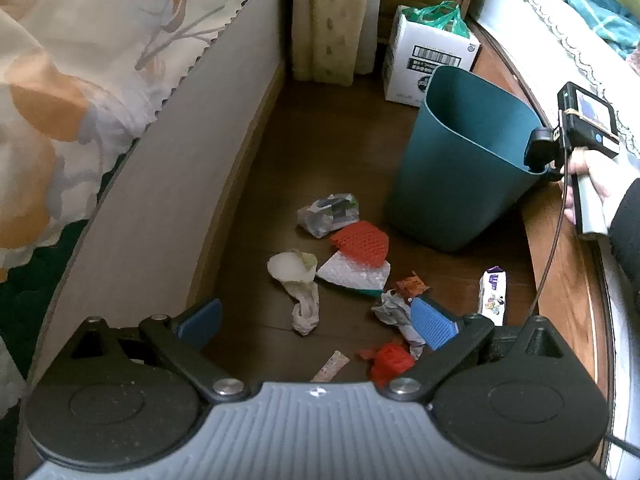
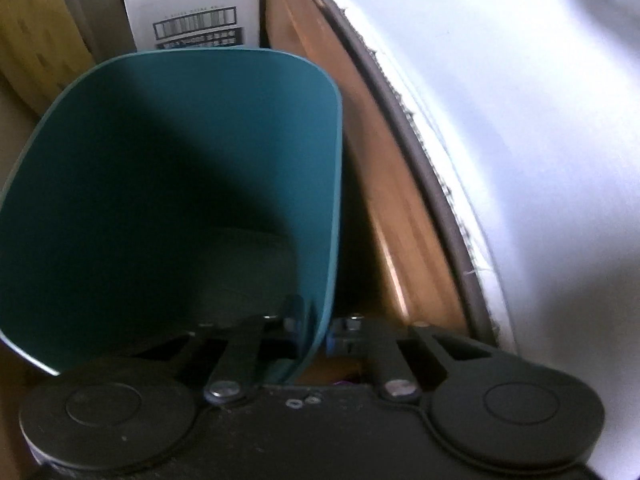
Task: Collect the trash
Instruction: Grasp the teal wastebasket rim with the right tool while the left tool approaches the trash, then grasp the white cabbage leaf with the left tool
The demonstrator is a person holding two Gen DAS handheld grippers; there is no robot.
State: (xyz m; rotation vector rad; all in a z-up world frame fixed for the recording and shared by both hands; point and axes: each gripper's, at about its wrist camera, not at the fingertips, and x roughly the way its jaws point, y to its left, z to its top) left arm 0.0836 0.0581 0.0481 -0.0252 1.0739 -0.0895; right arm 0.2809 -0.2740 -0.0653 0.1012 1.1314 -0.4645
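Note:
A teal bin (image 1: 460,160) stands tilted on the brown floor. My right gripper (image 2: 316,326) is shut on the bin's rim (image 2: 320,312), one finger inside and one outside; it also shows in the left wrist view (image 1: 540,160). The bin's inside looks dark. My left gripper (image 1: 316,320) is open and empty, above scattered trash: a red mesh piece (image 1: 362,242), a white wrapper (image 1: 356,274), a crumpled plastic bag (image 1: 328,214), a white crumpled piece (image 1: 296,276), grey crumpled paper (image 1: 394,314), a red scrap (image 1: 390,362) and a purple-white packet (image 1: 494,292).
A white cardboard box (image 1: 424,60) with a green bag stands behind the bin. A bed with a floral cover (image 1: 80,100) is at the left. A wooden frame with white bedding (image 2: 500,120) is at the right. A curtain (image 1: 332,20) hangs at the back.

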